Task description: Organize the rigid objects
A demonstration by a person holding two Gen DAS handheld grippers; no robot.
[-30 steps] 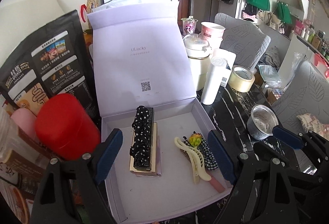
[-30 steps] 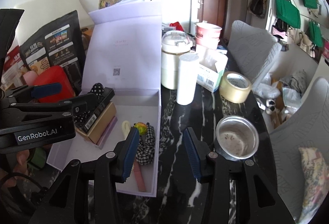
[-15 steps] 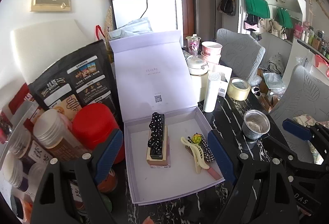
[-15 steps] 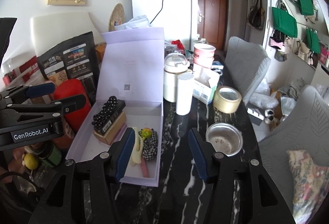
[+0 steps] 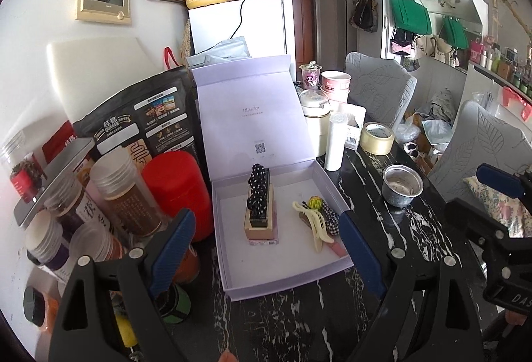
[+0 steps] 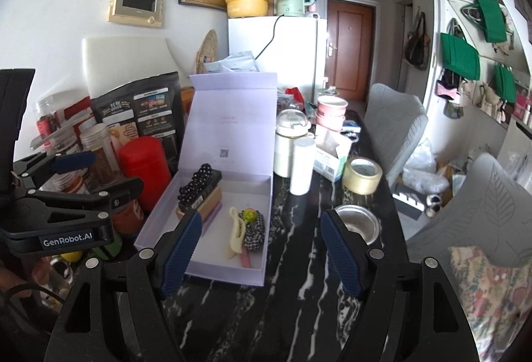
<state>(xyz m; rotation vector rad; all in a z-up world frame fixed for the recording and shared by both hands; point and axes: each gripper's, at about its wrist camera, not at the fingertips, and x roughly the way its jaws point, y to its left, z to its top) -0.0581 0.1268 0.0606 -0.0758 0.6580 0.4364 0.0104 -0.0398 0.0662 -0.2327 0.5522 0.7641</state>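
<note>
Cluttered black marble table (image 5: 375, 182). Jars (image 5: 123, 192) and red canister (image 5: 176, 185) left. Open lilac box (image 5: 232, 265) holds stacked cases (image 5: 261, 212), cream clip (image 5: 311, 222), checked scrunchie (image 5: 327, 217): packing looks done, lid still up. Steel cup (image 5: 400, 184) right, empty. Left tool (image 5: 262, 249) spread, empty; right tool (image 6: 261, 254) just opening, nothing between.

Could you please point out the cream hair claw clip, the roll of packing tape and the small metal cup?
cream hair claw clip (image 5: 314, 225), left wrist view, on its curved spine.
roll of packing tape (image 6: 362, 175), right wrist view, on its outer band.
small metal cup (image 5: 401, 185), left wrist view, on its side wall.
</note>
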